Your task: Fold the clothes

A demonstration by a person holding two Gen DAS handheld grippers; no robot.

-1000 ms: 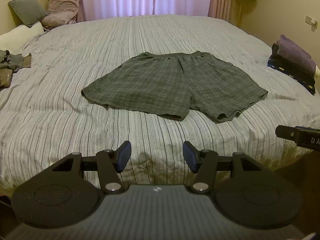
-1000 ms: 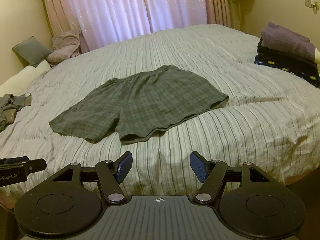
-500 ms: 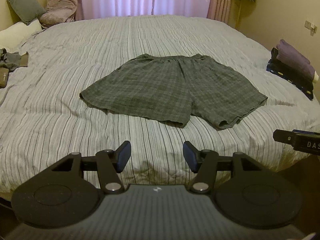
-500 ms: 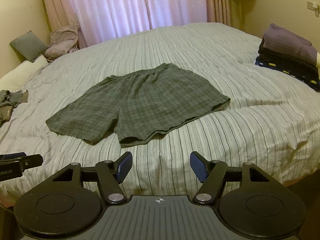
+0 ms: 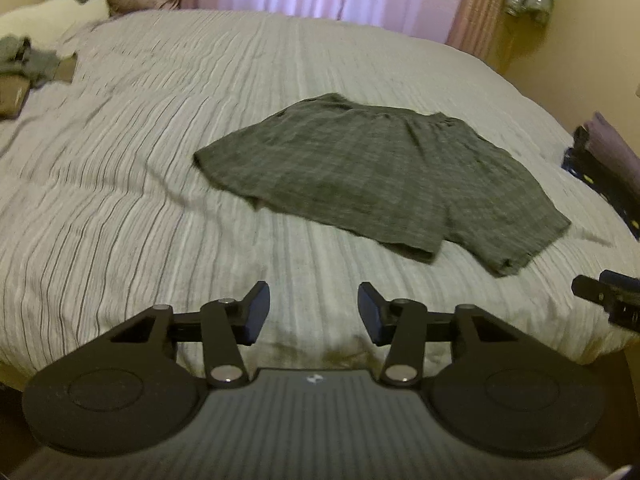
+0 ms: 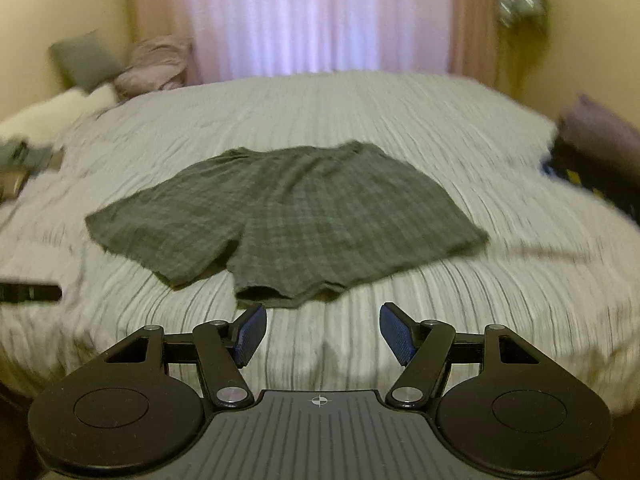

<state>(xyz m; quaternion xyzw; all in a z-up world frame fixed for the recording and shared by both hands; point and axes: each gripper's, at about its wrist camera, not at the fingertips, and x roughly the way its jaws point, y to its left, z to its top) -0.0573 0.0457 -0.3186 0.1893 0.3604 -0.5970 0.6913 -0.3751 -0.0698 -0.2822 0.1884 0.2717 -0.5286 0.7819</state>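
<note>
A: Where are the shorts?

B: The dark green plaid shorts (image 5: 372, 172) lie spread flat near the middle of the bed (image 5: 160, 184), waistband toward the curtains (image 6: 312, 16), both leg hems toward the cameras. Nothing is touching them.

A: And the claws?

B: The left claw (image 5: 311, 317) hangs over the near edge of the bed with its jaws released and nothing between them. It points at the striped cover just short of the left leg hem. The right claw (image 6: 322, 335) is also released and empty. From its own view it sits just in front of the right leg hem, though not touching it.

A: Can each camera see the other claw?

B: Partly. A black tip of the right claw shows at the right edge of the left wrist view, and a dark bar, the left one, shows at the left edge of the right wrist view.

A: What else is on the bed?

B: A stack of folded clothes (image 5: 608, 160) lies at the right side, purple on top of dark pieces. Some crumpled garments (image 5: 24, 68) are at the far left. At the head are a cream pillow (image 6: 52, 116), a grey cushion (image 6: 82, 60) and a pinkish bundle (image 6: 158, 64). The right wrist view is blurred, so fine detail is lost.
</note>
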